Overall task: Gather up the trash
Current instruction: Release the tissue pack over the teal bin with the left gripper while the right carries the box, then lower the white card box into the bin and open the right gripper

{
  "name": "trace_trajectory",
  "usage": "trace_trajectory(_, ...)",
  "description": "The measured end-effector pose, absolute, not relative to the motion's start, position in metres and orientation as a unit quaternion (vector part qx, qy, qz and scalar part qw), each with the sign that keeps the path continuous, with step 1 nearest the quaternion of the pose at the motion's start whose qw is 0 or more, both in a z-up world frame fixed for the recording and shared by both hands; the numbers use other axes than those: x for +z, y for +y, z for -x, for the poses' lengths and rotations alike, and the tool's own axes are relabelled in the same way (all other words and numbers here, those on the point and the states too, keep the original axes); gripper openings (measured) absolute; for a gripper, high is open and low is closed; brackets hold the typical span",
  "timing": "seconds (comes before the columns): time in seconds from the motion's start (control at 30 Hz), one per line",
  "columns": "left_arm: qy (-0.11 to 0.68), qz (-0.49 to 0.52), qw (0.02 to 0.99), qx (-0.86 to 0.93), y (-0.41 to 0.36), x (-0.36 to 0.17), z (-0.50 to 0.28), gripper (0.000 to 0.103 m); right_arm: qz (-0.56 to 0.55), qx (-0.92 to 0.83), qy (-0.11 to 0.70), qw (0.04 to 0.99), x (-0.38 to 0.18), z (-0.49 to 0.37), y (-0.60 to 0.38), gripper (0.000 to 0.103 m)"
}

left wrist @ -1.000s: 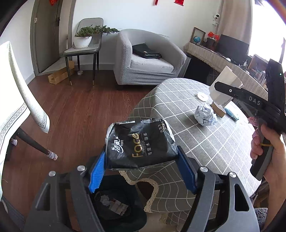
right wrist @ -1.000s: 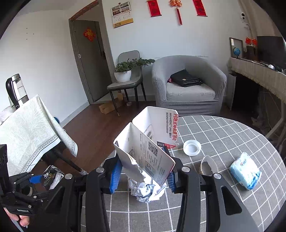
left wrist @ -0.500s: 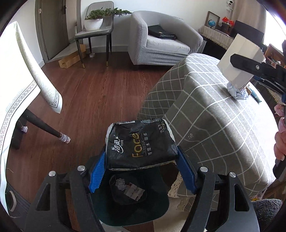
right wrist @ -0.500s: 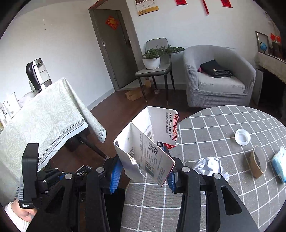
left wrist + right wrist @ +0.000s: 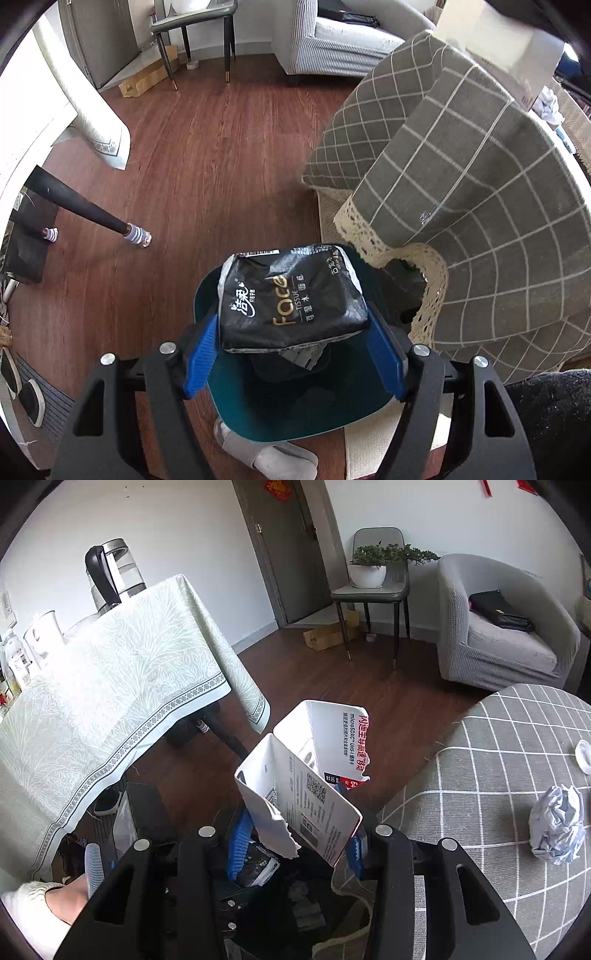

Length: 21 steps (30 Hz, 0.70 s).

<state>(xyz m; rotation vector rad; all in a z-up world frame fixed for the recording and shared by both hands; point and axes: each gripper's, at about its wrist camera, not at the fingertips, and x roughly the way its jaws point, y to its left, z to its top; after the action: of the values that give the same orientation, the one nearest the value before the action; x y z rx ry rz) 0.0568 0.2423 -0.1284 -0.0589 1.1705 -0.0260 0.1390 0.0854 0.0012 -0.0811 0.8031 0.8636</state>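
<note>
My left gripper (image 5: 293,354) is shut on a black tissue pack (image 5: 291,299) and holds it right above the dark green trash bin (image 5: 236,402) on the floor. My right gripper (image 5: 295,840) is shut on a torn white cardboard box (image 5: 310,775) and holds it over the table's edge, above the bin opening (image 5: 295,901). The black pack shows below it in the right wrist view (image 5: 258,864). A crumpled paper ball (image 5: 557,823) and a white lid (image 5: 583,751) lie on the grey checked table (image 5: 498,760).
The checked tablecloth with lace hem (image 5: 461,192) hangs beside the bin. A second table with a pale cloth (image 5: 110,686) and a kettle (image 5: 110,572) stands left. A grey armchair (image 5: 506,627), a chair with a plant (image 5: 373,579) and wooden floor (image 5: 207,147) lie beyond.
Both grippers moved left and down off the table toward the bin. The tissue pack now hangs over the bin opening, and the box has left the tabletop area.
</note>
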Motion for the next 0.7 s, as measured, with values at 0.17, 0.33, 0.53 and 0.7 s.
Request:
trace_trajectory(0.17, 0.576, 0.022, 0.817, -0.010, 0.252, -0.148, -0.052, 0.075, 0.033, 0.415, 0.406, 0.814, -0.016, -0.139, 0.103, 0.043)
trace_trajectory(0.33, 0.605, 0.027, 0.796, -0.009, 0.261, -0.165, -0.047, 0.075, 0.044, 0.418, 0.419, 0.805, -0.028, -0.137, 0.118, 0.043)
trace_trajectory(0.53, 0.619, 0.024, 0.785, -0.023, 0.267, -0.179, -0.038, 0.080, 0.051, 0.419, 0.435, 0.796, -0.042, -0.138, 0.130, 0.043)
trace_trajectory(0.7, 0.622, 0.024, 0.782, -0.022, 0.272, -0.185, -0.033, 0.083, 0.060, 0.419, 0.445, 0.790, -0.052, -0.137, 0.140, 0.043)
